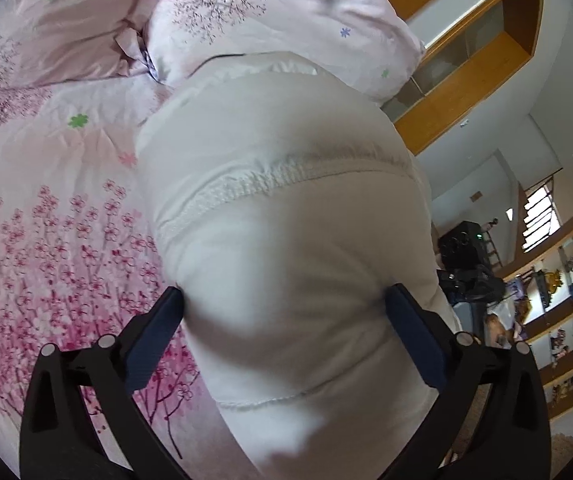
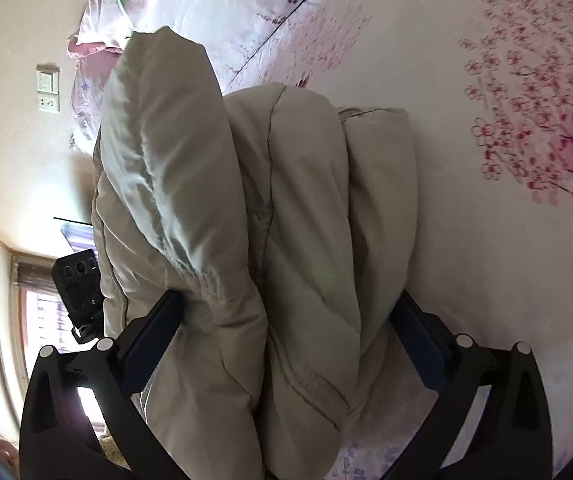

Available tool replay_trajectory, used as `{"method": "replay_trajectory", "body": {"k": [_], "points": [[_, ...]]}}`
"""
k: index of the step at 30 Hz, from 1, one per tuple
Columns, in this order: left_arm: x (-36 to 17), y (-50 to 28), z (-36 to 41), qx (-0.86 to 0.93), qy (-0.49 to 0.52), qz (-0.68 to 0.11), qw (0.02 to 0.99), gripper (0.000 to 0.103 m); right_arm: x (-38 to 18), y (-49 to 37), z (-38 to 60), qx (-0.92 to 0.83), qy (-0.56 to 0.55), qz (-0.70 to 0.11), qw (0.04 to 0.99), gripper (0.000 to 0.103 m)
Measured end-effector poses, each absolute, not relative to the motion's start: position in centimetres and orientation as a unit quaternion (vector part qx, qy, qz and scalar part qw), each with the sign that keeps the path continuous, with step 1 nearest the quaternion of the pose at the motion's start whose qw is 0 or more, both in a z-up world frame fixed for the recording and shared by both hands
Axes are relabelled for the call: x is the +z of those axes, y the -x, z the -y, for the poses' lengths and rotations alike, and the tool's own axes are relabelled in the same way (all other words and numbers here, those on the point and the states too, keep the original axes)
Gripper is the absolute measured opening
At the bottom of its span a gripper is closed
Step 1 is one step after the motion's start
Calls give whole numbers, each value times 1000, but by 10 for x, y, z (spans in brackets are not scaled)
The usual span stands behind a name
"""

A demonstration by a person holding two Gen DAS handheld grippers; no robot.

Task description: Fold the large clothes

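A pale beige padded jacket (image 1: 278, 184) lies bundled in thick folds on the pink blossom-print bed sheet (image 1: 46, 240). Its quilted seam runs across the left wrist view. My left gripper (image 1: 285, 292) stands wide open astride the near end of the bundle, and the fabric fills the gap and brushes both fingers. In the right wrist view the same jacket (image 2: 286, 184) shows as three puffy folded layers. My right gripper (image 2: 289, 296) is also wide open around them, its fingers at the sides of the folds without squeezing them. The underside of the bundle is hidden.
Pink floral pillows (image 1: 266, 12) lie at the head of the bed beyond the jacket. Wooden shelving (image 1: 466, 60) and a shelf of small items (image 1: 566, 312) stand off the bed's side. A black camera device (image 2: 76, 272) stands beside the bed near a window (image 2: 42, 312).
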State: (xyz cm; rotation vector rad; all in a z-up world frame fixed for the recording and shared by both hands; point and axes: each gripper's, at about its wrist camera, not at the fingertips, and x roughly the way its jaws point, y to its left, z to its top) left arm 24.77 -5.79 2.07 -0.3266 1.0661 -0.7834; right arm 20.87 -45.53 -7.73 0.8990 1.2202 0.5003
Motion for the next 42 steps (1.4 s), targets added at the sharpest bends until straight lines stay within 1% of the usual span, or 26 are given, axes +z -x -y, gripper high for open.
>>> {"method": "replay_trajectory", "body": {"k": [5,10,12,14,17,18,20,21,23,29,37,42], "points": [[11,-249,50,-384,181,-513,747,101,-80,-214,451,254,-410,-541,689,102],[3,-243,42,-387,201,-516,737,101,-79,-220,442,284,-401,-535,687,101],[0,-243,41,-383,209,-515,737,101,-80,-221,440,293,-404,-530,685,96],[-2,-242,41,-381,218,-511,739,101,-83,-223,440,302,-417,-525,678,86],[-3,-242,42,-383,223,-508,739,101,-86,-219,443,313,-429,-512,675,77],[-3,-242,42,-384,225,-507,739,100,-86,-218,443,313,-432,-509,676,75],[-1,-242,42,-387,227,-503,739,95,-85,-215,443,316,-436,-497,681,67],[0,-241,42,-389,228,-501,739,93,-84,-212,443,318,-437,-491,683,66],[3,-240,41,-390,228,-495,742,85,-81,-210,442,321,-442,-477,688,58],[13,-242,38,-389,217,-480,756,73,-70,-208,442,318,-440,-461,702,49],[34,-252,19,-372,208,-451,784,69,-52,-228,422,335,-421,-452,712,42],[53,-267,-13,-346,213,-421,811,68,-33,-256,398,357,-403,-446,715,42]]}}
